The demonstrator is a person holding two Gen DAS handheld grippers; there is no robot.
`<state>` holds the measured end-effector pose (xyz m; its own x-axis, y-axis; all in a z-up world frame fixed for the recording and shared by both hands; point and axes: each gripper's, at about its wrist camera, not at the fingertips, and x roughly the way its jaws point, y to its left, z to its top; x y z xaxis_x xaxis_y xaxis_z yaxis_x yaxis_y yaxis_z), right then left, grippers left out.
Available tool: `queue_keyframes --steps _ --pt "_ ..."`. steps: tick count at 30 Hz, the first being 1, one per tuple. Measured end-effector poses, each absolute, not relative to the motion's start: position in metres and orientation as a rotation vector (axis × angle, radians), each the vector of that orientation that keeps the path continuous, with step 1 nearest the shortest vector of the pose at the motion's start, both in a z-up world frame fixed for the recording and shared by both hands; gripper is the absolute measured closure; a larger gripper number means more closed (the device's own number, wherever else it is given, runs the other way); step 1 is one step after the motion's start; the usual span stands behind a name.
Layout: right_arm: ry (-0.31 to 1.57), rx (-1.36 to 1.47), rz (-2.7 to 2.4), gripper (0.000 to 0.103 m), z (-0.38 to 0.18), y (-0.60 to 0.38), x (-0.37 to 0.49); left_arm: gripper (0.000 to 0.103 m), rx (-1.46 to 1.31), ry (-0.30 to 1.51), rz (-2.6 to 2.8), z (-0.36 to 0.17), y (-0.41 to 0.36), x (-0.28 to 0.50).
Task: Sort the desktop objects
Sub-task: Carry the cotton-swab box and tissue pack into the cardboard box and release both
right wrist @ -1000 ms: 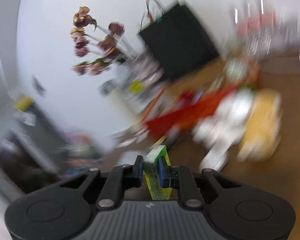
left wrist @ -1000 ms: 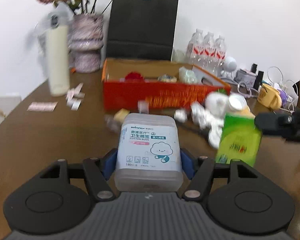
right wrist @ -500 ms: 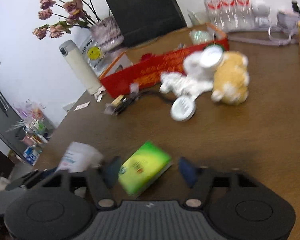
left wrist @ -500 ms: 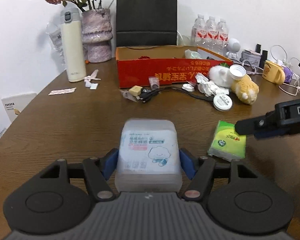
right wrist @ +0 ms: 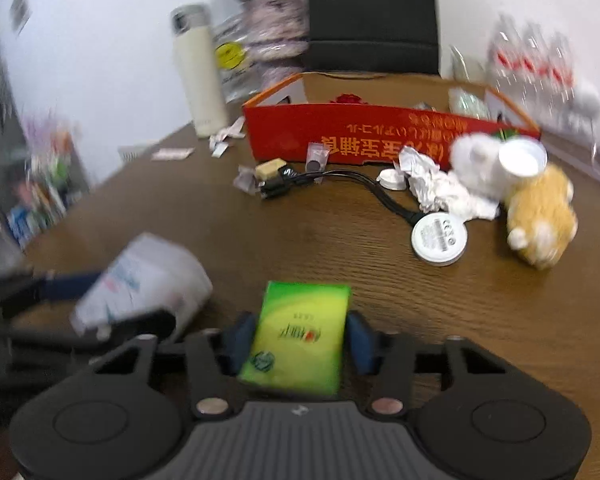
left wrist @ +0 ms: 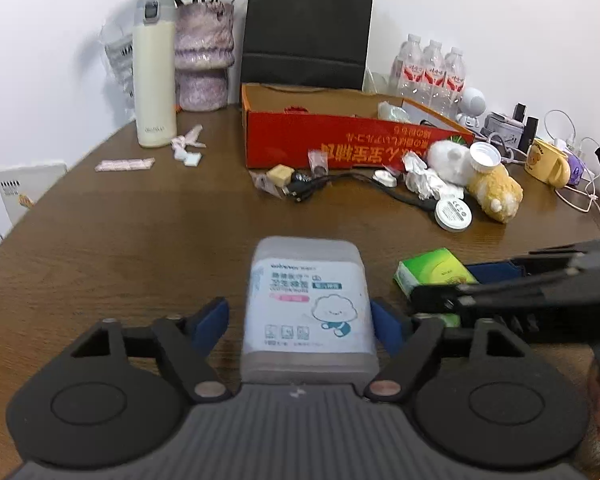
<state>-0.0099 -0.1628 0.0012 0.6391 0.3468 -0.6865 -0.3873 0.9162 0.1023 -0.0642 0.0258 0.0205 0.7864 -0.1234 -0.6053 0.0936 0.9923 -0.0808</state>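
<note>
A clear cotton-bud box [left wrist: 309, 304] with a white label lies on the brown table between the fingers of my left gripper [left wrist: 300, 320]; small gaps show on both sides, so the jaws stand open around it. A green tissue pack [right wrist: 300, 336] lies on the table between the fingers of my right gripper [right wrist: 298, 340], which is open too. The pack also shows in the left wrist view [left wrist: 432, 274] with the right gripper beside it. The box also shows in the right wrist view [right wrist: 148, 280].
An open red cardboard box [left wrist: 340, 140] stands behind. In front of it lie a black cable [left wrist: 340, 180], crumpled paper [left wrist: 424, 180], a round white puck [left wrist: 453, 213] and a yellow plush toy [left wrist: 494, 194]. A white flask [left wrist: 155, 76], vase and black bag stand at the back.
Both grippers have come down to the table. The right gripper let go of the green pack and now straddles it lying flat. The left jaws have widened off the cotton-bud box.
</note>
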Motion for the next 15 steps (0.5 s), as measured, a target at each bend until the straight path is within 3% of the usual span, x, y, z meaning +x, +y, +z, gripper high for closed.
queue_keyframes --steps 15 --pt "0.713 -0.003 0.373 0.06 0.02 -0.198 -0.025 0.037 -0.111 0.58 -0.119 0.036 0.014 -0.062"
